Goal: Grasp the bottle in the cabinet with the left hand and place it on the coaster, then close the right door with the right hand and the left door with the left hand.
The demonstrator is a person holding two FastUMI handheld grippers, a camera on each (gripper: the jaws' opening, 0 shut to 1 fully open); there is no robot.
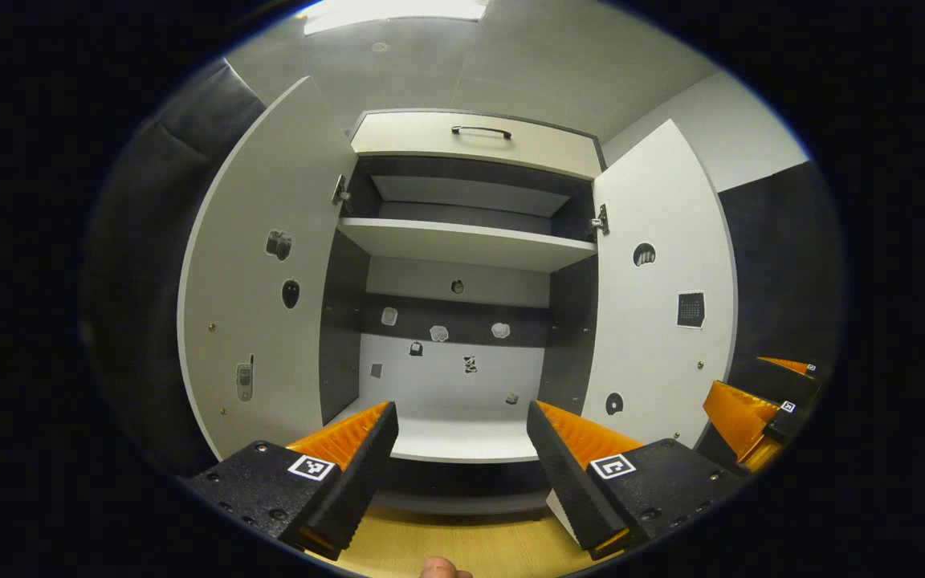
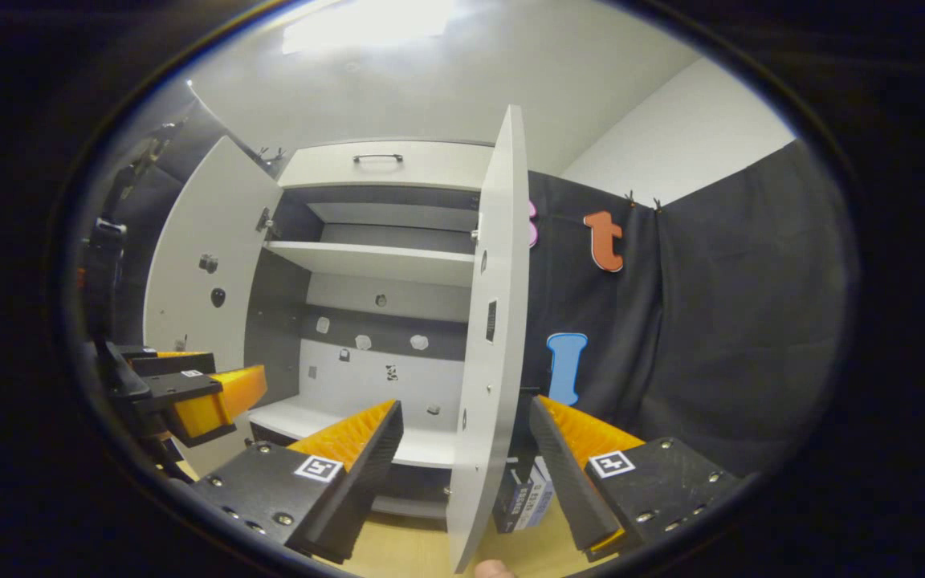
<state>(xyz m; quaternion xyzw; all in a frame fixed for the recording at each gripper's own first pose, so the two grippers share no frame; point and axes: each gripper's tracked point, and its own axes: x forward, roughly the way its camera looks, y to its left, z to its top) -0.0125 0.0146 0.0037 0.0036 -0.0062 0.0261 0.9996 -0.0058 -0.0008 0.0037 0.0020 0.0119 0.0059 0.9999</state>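
With no bottle seen inside the cabinet (image 1: 462, 241), the door-closing step seems due: the right gripper (image 2: 462, 449), fingers open, straddles the right door (image 2: 491, 321) edge and should push it shut, the left gripper (image 1: 462, 449) open too.

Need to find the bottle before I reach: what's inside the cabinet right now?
Inside the cabinet, the upper shelf and bottom shelf look bare, with stickers on the back panel. No bottle is visible. The left tool's fingers hide the bottom shelf's front corners.
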